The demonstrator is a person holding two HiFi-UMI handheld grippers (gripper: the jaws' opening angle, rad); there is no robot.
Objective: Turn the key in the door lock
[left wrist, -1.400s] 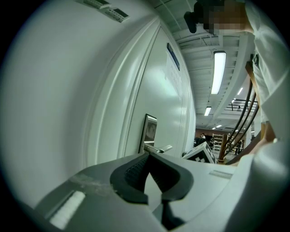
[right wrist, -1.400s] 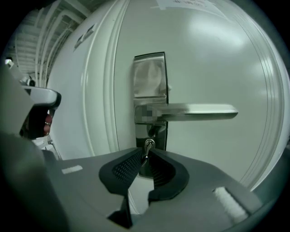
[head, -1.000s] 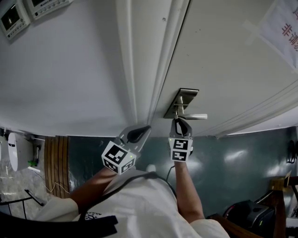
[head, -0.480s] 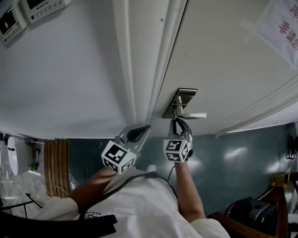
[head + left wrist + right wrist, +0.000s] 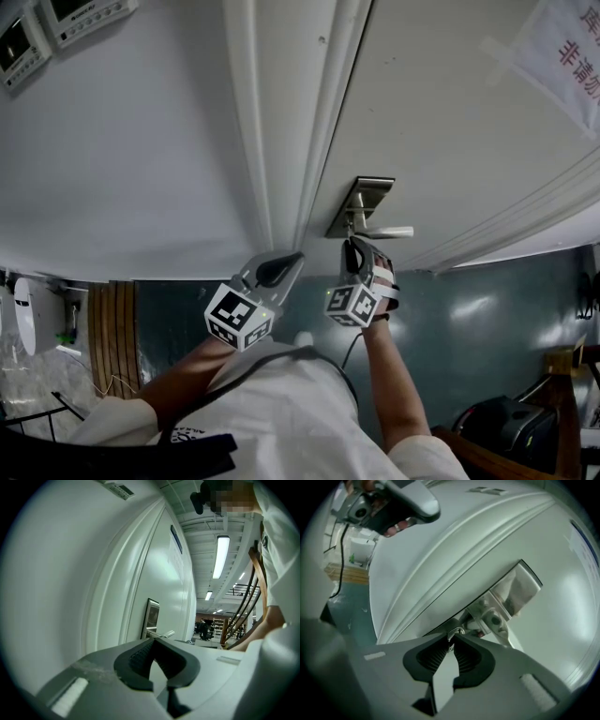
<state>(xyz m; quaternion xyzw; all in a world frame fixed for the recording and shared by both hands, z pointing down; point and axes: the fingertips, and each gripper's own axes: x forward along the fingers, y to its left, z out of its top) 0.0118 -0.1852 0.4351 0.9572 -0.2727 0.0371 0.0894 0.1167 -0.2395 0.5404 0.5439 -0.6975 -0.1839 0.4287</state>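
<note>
Key [image 5: 456, 631] pinched between tips of closing right tongs [image 5: 451, 642].

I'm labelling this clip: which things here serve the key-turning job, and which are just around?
Job: key, clamped in right gripper; lock plate; door.
Just around: left gripper, empty; wall panels; paper notice; wooden slats.
</note>
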